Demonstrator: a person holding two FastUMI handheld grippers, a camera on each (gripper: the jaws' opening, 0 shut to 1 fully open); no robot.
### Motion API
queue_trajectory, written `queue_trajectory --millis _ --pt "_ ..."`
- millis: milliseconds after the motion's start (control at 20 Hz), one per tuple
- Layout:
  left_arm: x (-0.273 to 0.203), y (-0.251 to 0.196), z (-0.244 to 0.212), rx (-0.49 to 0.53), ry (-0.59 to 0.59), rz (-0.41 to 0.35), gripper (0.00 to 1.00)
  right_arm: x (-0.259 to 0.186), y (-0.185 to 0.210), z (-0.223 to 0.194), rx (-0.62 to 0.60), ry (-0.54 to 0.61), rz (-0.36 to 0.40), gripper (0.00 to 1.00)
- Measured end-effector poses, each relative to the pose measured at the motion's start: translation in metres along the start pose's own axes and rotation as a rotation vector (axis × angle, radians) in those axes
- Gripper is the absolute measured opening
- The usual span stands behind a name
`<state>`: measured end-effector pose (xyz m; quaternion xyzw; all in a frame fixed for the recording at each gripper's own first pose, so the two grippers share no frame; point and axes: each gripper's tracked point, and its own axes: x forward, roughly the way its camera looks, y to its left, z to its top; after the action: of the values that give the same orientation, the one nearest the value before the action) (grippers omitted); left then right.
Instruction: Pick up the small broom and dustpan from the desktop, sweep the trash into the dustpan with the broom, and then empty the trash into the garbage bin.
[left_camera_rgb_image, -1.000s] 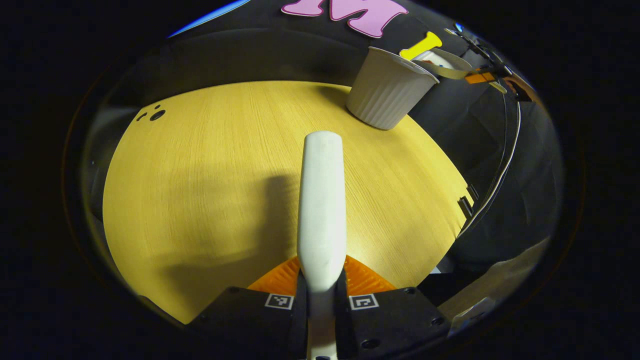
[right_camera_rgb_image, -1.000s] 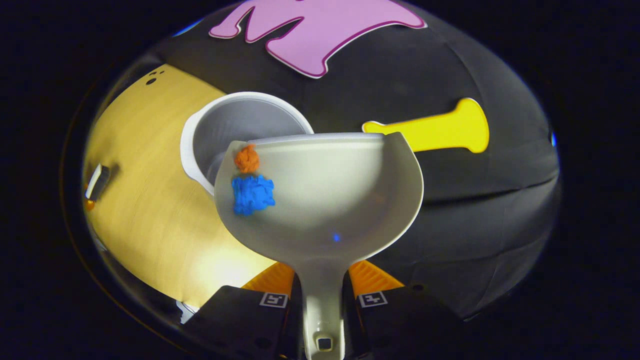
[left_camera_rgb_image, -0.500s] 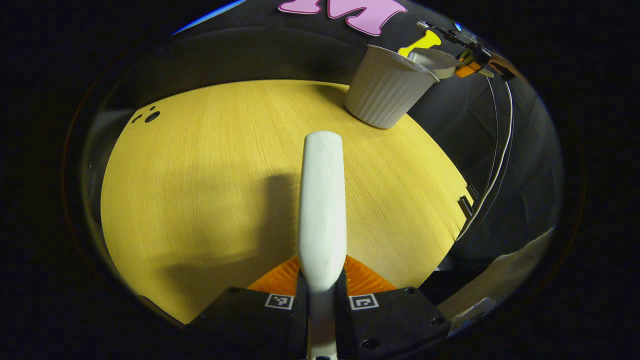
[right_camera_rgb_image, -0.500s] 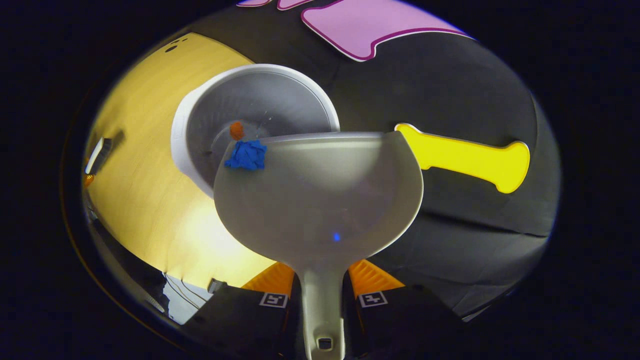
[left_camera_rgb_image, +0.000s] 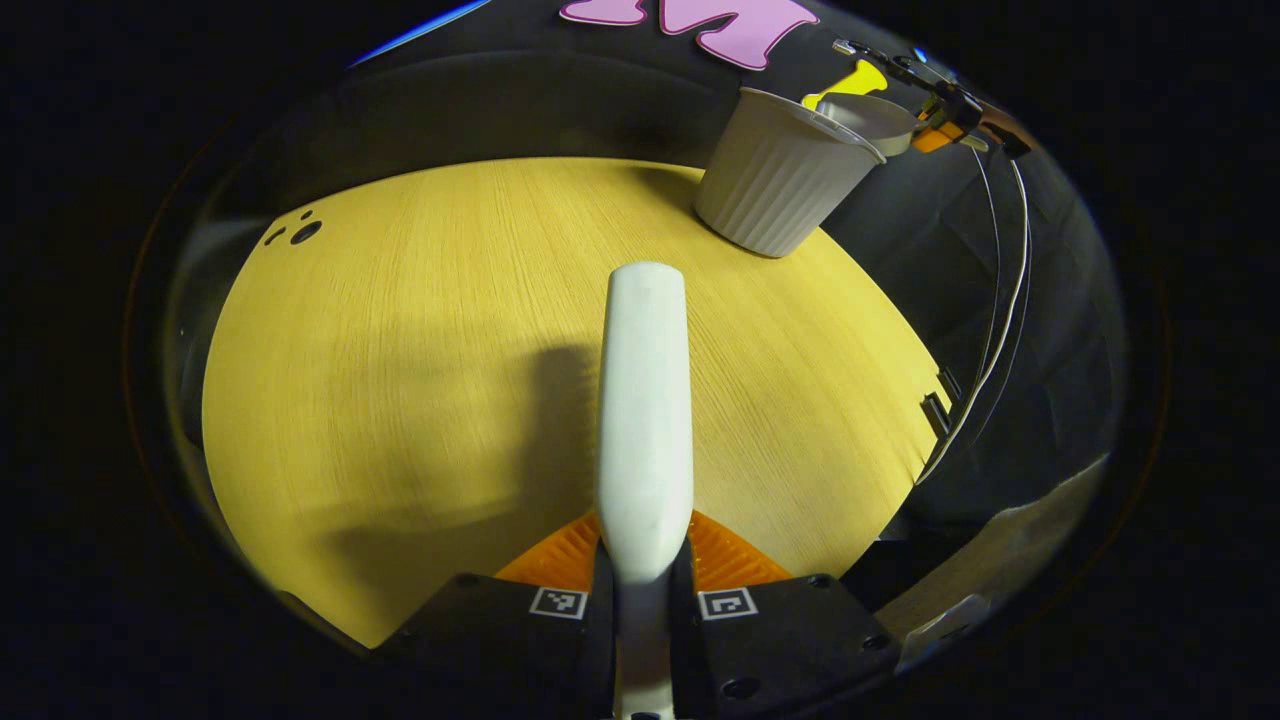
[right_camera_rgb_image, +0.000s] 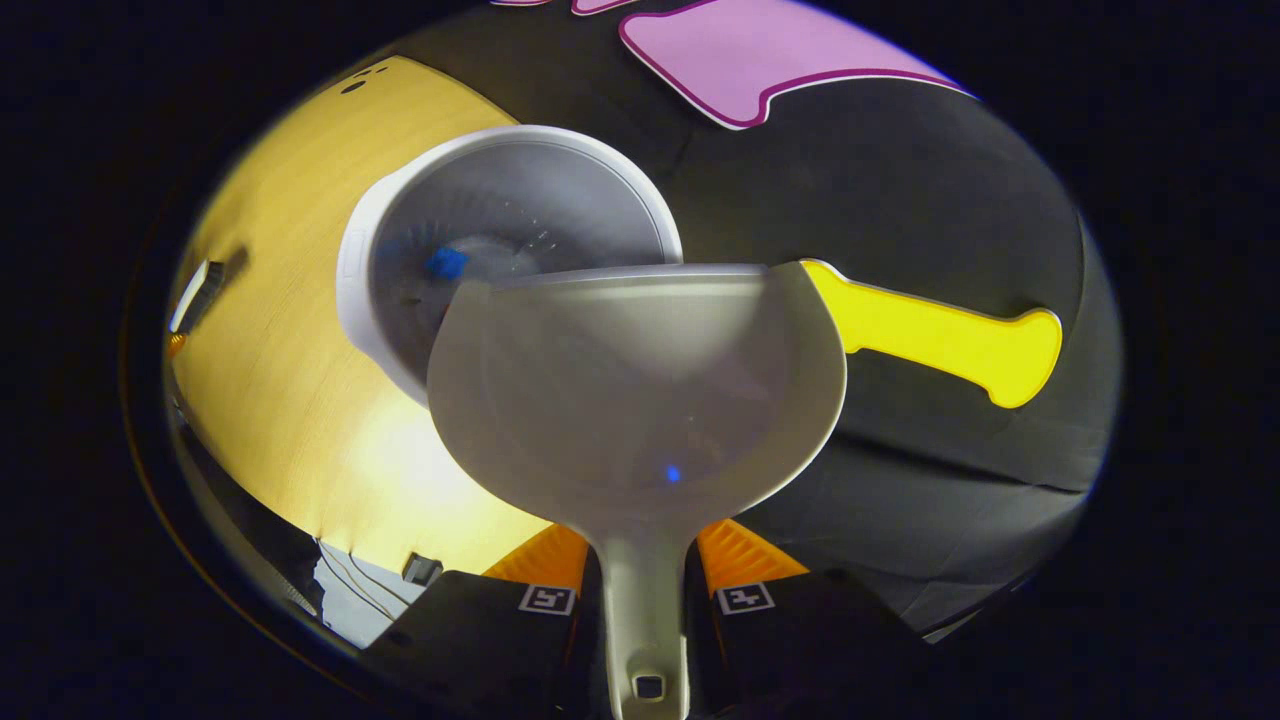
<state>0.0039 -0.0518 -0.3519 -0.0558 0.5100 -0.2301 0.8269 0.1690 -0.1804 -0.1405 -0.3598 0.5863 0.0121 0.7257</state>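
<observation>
Right gripper (right_camera_rgb_image: 645, 590) was clamped on the dustpan (right_camera_rgb_image: 640, 390) by its handle stub, both fingers pressing the neck just below the scoop; left gripper (left_camera_rgb_image: 645, 585) was likewise closed on the broom (left_camera_rgb_image: 645, 400) handle, held out over the tabletop (left_camera_rgb_image: 400, 350) near its front edge. My read: the dustpan was light, stiff moulded plastic with a smooth, probably slick surface, so the narrow neck was the right place to hold it; the wide scoop would give no purchase and would twist in the grip. It looked pale grey-white, a rounded shovel shape with raised side walls and a straight front lip, and a small hole at the handle end. Its scoop was bare, tipped with the lip over the garbage bin (right_camera_rgb_image: 510, 230). A blue scrap (right_camera_rgb_image: 446, 263) lay down inside the bin. The bin was a white ribbed tub, flared at the rim, standing at the far right corner of the tabletop, and in the left gripper view I could see the dustpan's lip resting over its rim. The broom handle was a smooth white rounded bar, also rigid and light by my guess; its bristles were out of sight. Emptying looked done.
</observation>
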Motion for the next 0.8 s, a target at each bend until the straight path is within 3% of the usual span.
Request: queue_trajectory --millis 550,750,800 --pt "-0.001 -0.003 0.004 0.000 -0.010 0.077 0.26 -0.052 -0.015 -0.041 0.302 -0.273 0.022 0.36" --pt "-0.004 -0.005 0.003 0.004 -0.013 0.112 0.26 -0.076 0.019 -0.062 0.387 -0.378 0.082 0.36" --pt "-0.004 -0.004 0.004 0.004 -0.013 0.120 0.26 -0.082 0.032 -0.069 0.407 -0.398 0.102 0.32"
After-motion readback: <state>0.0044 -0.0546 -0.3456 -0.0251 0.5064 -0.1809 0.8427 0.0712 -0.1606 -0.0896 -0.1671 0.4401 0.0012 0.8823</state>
